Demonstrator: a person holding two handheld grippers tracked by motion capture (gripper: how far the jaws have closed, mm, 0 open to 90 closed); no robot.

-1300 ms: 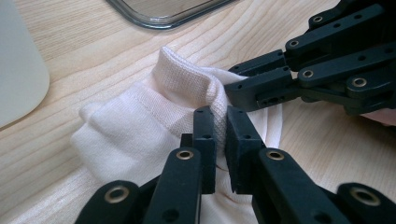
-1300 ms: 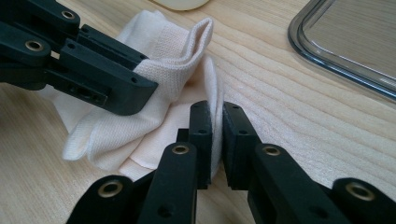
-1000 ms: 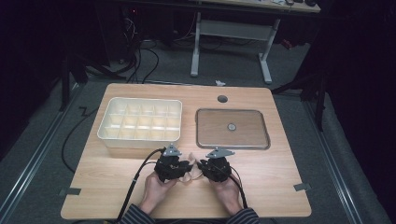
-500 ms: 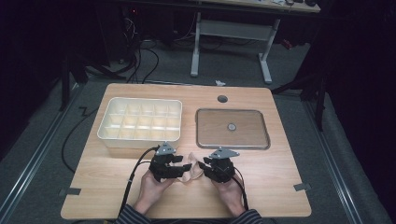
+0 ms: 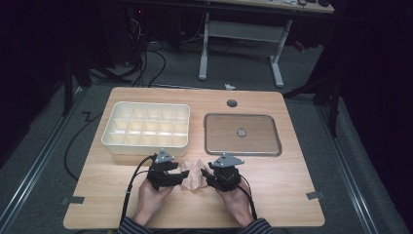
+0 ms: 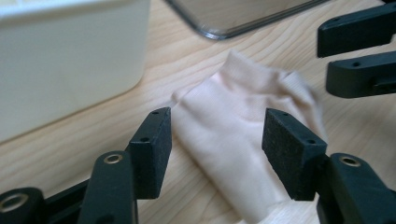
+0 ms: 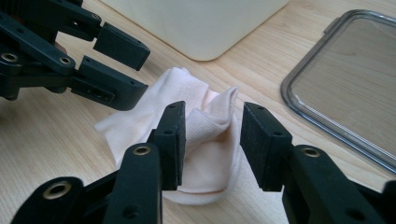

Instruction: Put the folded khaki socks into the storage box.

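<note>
Left gripper (image 5: 182, 174) jaws stood spread, just been opening, pale peach sock (image 6: 233, 140) lying between them but pads not pressing it. Right gripper (image 5: 203, 171) jaws also spread, just been opening, straddling a raised fold of the sock (image 7: 210, 135) without pinching. Both grippers faced each other at lower centre of the high view, sock (image 5: 192, 176) between them on the table. Sock looked crumpled, soft knit, ribbed cuff edge toward upper right in the left gripper view, folded over itself. White compartment box (image 5: 146, 127) sat at upper left of the table, clear-rimmed lid (image 5: 242, 134) at upper right, small round knob in its middle. Light wooden table (image 5: 292, 185), grey floor, dark room, white desk legs (image 5: 238, 48) at top.
</note>
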